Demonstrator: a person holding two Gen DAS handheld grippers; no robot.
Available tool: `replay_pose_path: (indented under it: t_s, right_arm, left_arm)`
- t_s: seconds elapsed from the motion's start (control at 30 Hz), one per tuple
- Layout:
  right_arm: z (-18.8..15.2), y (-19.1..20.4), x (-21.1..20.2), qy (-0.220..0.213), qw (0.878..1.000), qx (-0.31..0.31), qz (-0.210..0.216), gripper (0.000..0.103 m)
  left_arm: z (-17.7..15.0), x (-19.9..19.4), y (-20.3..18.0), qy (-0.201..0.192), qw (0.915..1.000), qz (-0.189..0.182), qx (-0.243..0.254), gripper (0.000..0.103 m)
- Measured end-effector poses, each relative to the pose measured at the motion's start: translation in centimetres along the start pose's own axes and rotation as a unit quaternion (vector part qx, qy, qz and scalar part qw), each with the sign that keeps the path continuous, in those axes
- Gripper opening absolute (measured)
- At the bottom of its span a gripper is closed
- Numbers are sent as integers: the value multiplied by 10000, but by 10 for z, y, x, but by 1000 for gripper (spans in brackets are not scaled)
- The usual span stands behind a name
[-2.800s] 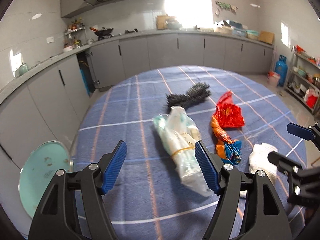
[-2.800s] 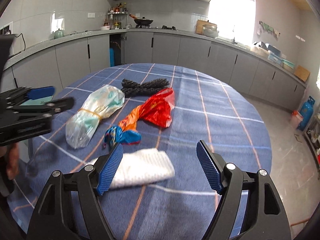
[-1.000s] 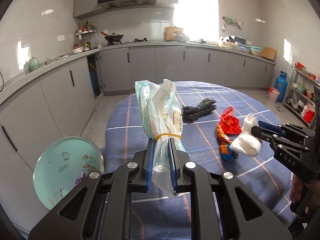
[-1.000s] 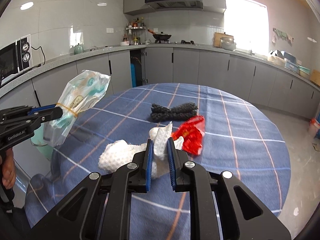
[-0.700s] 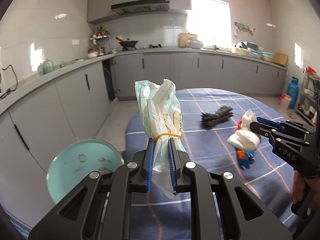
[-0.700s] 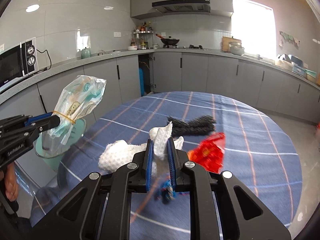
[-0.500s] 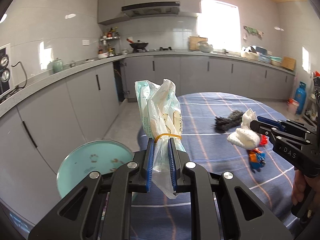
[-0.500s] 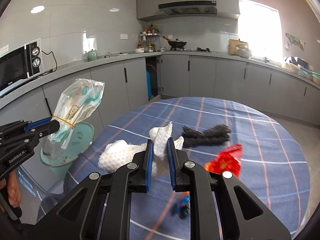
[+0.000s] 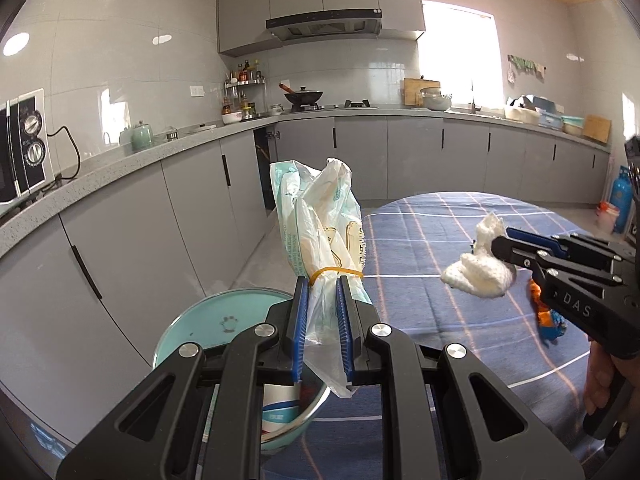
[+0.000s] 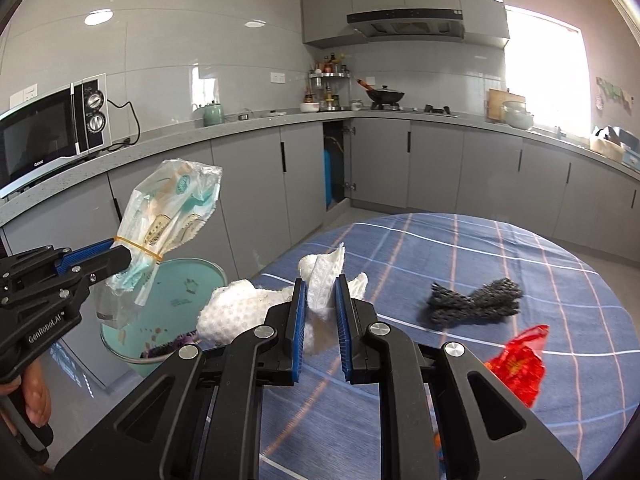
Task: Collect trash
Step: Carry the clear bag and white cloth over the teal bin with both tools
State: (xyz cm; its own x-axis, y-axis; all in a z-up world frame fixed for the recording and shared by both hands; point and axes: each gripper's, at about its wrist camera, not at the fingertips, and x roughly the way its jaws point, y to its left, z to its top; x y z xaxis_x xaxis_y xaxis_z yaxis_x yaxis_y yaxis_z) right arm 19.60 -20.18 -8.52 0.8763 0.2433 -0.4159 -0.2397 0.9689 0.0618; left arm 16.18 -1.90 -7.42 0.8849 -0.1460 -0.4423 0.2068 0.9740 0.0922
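Both grippers are swinging off the table [image 9: 460, 220] toward the bin [image 9: 208, 320] at 7 o'clock; left gripper [image 9: 322, 332] is pinching the plastic bag [image 9: 320, 232], right gripper [image 10: 320, 332] is pinching the paper towel [image 10: 240, 308].

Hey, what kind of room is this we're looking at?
A home kitchen, most likely: grey cabinets under a long counter, a wok on the stove below a range hood, and a microwave.

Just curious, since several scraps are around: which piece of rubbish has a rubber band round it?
The clear plastic bag gripped by the left tool. A yellow band cinches its middle; the white paper towel and red wrapper have none.
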Motion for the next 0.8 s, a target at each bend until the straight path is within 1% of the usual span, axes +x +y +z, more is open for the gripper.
replay_pose_path:
  t_s: [0.3, 0.8]
  right_arm:
    - [5, 24, 15, -4, 9997, -118, 195, 15]
    - [13, 69, 37, 43, 9977, -414, 528, 15]
  left_arm:
    - [-6, -7, 17, 12, 9998, 178, 37, 15]
    - [-13, -8, 62, 68, 9985, 507, -187, 15]
